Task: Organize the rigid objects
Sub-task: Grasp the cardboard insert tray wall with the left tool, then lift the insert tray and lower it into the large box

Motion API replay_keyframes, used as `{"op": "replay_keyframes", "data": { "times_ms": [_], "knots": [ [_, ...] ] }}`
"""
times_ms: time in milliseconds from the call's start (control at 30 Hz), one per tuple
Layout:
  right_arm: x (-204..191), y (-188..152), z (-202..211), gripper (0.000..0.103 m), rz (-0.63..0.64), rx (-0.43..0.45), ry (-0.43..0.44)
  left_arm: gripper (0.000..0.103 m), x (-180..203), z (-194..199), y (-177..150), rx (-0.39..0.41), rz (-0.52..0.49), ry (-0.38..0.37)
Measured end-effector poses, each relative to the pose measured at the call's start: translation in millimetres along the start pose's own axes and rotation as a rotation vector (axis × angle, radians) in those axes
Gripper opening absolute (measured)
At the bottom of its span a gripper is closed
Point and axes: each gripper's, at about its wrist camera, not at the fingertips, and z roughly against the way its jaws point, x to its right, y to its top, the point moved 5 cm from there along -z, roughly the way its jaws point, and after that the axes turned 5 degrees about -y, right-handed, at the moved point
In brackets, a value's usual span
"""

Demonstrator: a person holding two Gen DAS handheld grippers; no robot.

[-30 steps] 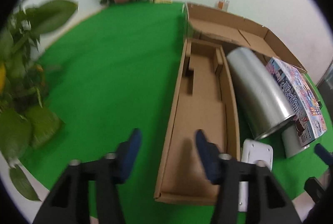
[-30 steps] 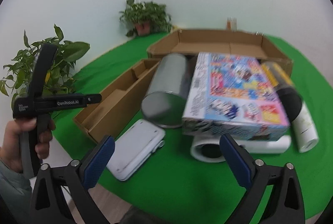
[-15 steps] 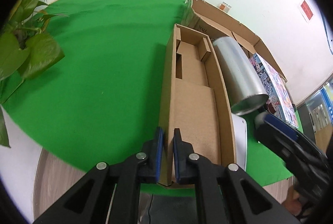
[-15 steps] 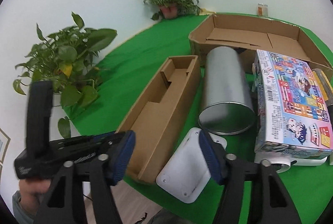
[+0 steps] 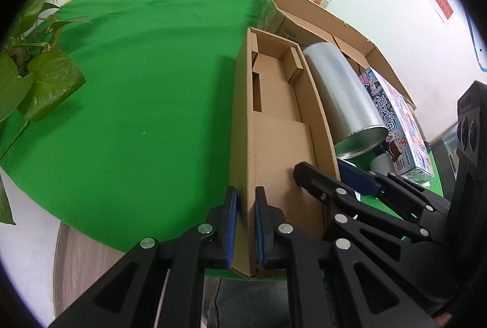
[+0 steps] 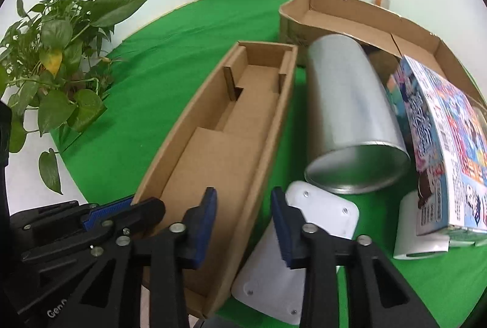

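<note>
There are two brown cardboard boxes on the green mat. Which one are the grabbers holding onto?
The long narrow box, nearest the camera. The left gripper pinches its left wall; the right gripper is closing over its right wall. The wide box behind sits untouched.

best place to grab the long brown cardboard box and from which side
Grip the long cardboard box by its thin upright side walls near the close end, coming down from above so each wall sits between the pads. It lies open-topped and too wide to span. The left hand-held gripper is clamped on one wall; the right hand-held gripper is closing astride the other, beside the white device.
</note>
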Motion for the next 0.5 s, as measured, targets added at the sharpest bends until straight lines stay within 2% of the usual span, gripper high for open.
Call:
{"op": "replay_keyframes", "data": {
  "times_ms": [133,233,267,400,500],
  "knots": [
    [-1.1,0.8,0.6,0.026,-0.022,-0.002,-0.002,0.010,3.8,-0.6,0.8,0.012,-0.015,0.019],
    [0.3,3.6,6.8,0.016,-0.013,0.006,0.000,0.009,9.9,6.1,2.2,0.055,-0.036,0.060],
    [-2.7,6.3,10.6,0.015,-0.014,0.026,0.002,0.009,14.2,13.6,4.1,0.073,-0.049,0.054],
    [-0.2,25.5,47.9,0.013,-0.020,0.165,-0.003,0.009,38.1,43.6,23.0,0.174,-0.148,0.112],
    [7.9,40.1,64.2,0.013,-0.041,0.219,-0.001,0.009,52.4,52.7,41.8,0.206,-0.178,0.103]
  ]
}}
